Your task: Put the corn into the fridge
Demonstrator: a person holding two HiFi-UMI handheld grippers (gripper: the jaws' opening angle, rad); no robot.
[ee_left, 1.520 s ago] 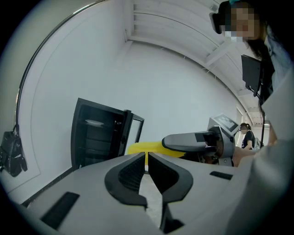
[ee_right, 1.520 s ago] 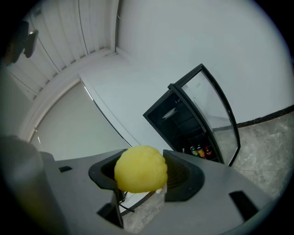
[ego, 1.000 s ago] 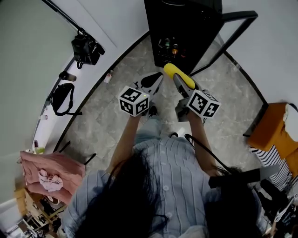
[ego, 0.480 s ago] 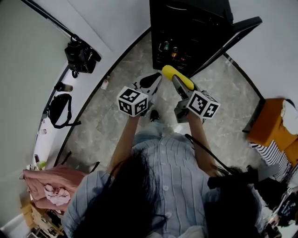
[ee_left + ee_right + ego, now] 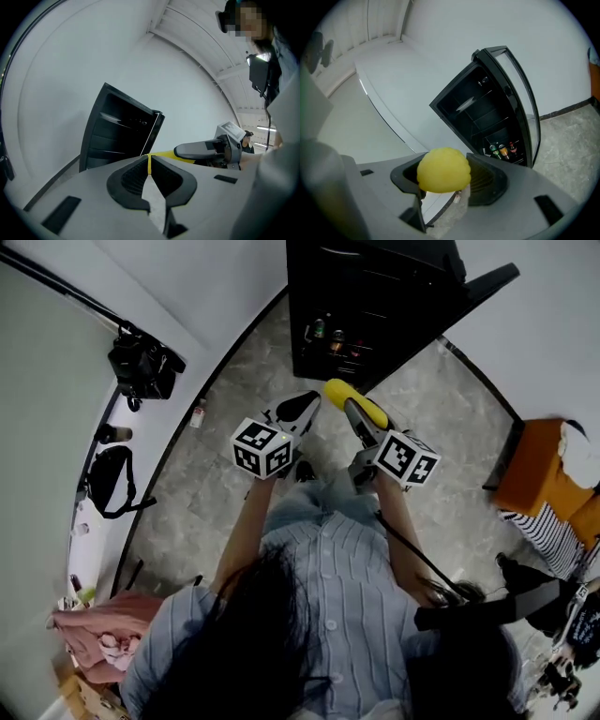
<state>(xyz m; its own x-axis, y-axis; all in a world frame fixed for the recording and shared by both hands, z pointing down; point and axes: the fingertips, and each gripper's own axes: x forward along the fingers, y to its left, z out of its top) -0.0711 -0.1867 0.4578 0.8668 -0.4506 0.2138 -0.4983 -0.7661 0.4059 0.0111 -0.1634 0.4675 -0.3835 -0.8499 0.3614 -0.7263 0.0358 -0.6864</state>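
A yellow corn cob (image 5: 352, 400) is clamped between the jaws of my right gripper (image 5: 361, 414), its rounded end toward the camera in the right gripper view (image 5: 443, 169). The right gripper (image 5: 445, 177) points at the open black fridge (image 5: 487, 117), still some way off it. The fridge (image 5: 366, 296) stands at the top of the head view with its door (image 5: 473, 289) swung out to the right. My left gripper (image 5: 298, 411) hovers beside the right one. Its jaws (image 5: 149, 164) are shut on nothing. A sliver of the corn (image 5: 161, 153) shows past them.
Several bottles (image 5: 502, 151) stand on the fridge's lower shelf. A black camera on a stand (image 5: 141, 367), a black bag (image 5: 108, 479) and a small bottle (image 5: 198, 413) line the left wall. An orange seat (image 5: 539, 479) is at the right, pink cloth (image 5: 103, 638) lower left.
The fridge sits slightly lower and more to the left in the head view. Both grippers keep their hold and spacing. The items along the left wall have drifted down.
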